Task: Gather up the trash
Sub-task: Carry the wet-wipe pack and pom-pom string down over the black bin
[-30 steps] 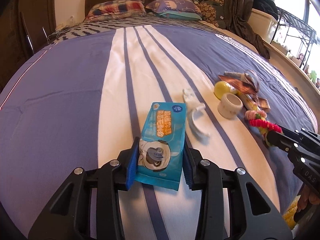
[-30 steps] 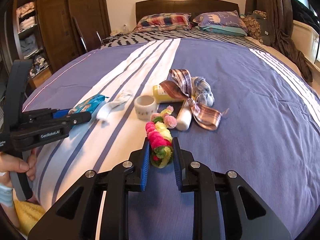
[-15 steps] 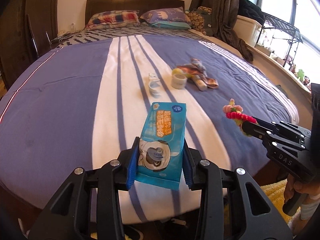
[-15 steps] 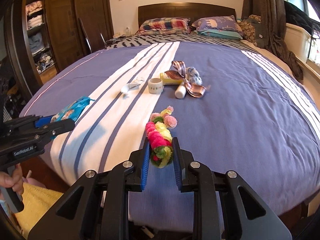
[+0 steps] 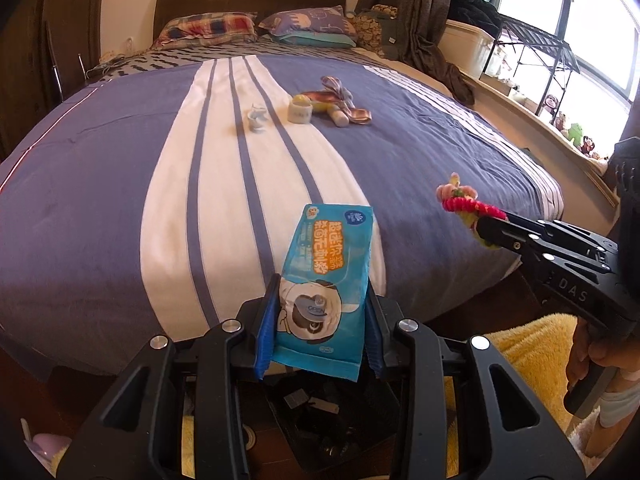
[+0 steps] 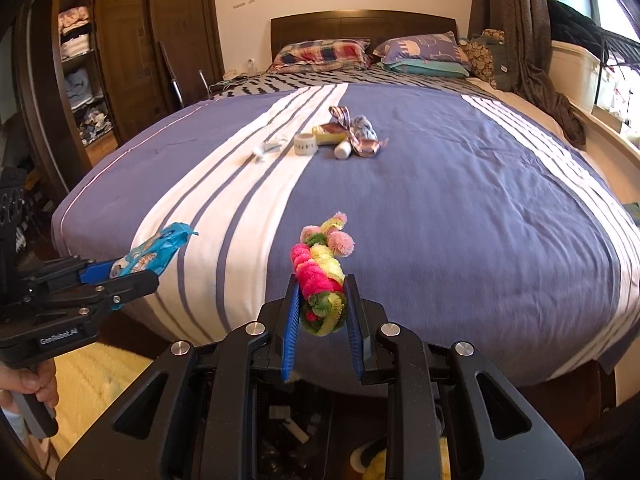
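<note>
You grip the wipes packet (image 5: 326,280) in your left gripper (image 5: 320,320) and the pom-pom string (image 6: 322,276) in your right gripper (image 6: 322,312), both beyond the bed's (image 6: 460,208) foot edge; next, find a bin and release them.

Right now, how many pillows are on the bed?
2 that I can see, both at the headboard: a plaid pillow on the left and a purple pillow on the right, lying on something teal. More may be hidden behind.
</note>
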Tool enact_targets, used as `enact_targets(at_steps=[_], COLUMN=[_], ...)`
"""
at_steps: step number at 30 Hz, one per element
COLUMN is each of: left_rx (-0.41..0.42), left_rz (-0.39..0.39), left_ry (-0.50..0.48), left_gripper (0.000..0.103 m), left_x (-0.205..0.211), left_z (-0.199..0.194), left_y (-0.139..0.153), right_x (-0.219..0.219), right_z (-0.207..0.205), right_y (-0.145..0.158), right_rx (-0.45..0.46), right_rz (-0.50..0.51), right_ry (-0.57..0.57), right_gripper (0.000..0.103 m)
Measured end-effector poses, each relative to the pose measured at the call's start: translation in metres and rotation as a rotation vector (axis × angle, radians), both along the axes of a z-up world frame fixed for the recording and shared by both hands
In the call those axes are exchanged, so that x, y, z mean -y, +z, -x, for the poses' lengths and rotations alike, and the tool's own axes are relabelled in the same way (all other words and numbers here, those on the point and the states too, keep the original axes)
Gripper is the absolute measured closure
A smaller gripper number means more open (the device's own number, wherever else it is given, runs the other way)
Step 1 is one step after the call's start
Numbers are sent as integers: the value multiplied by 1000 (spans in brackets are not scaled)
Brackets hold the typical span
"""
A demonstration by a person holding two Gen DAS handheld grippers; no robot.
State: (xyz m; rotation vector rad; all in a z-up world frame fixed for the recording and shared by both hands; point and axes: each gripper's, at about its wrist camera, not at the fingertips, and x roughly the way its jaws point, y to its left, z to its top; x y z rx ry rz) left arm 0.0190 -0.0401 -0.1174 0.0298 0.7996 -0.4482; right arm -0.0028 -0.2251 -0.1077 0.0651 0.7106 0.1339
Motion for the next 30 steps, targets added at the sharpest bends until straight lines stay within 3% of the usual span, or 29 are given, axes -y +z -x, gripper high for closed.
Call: enact_targets(at_steps=[12, 30], left_rx=[-40, -236], left_rz=[4, -46], left_ry=[-26, -62], left_gripper=[69, 69], left_x=[-3, 6], left_z=[44, 44], left_y=[-21, -120], right_x=[-2, -11], right_z=[34, 37], right_y=[-38, -115], right_rx=[-89, -274], right_rz=[-9, -2], right_ry=[19, 29], right_gripper=[80, 80])
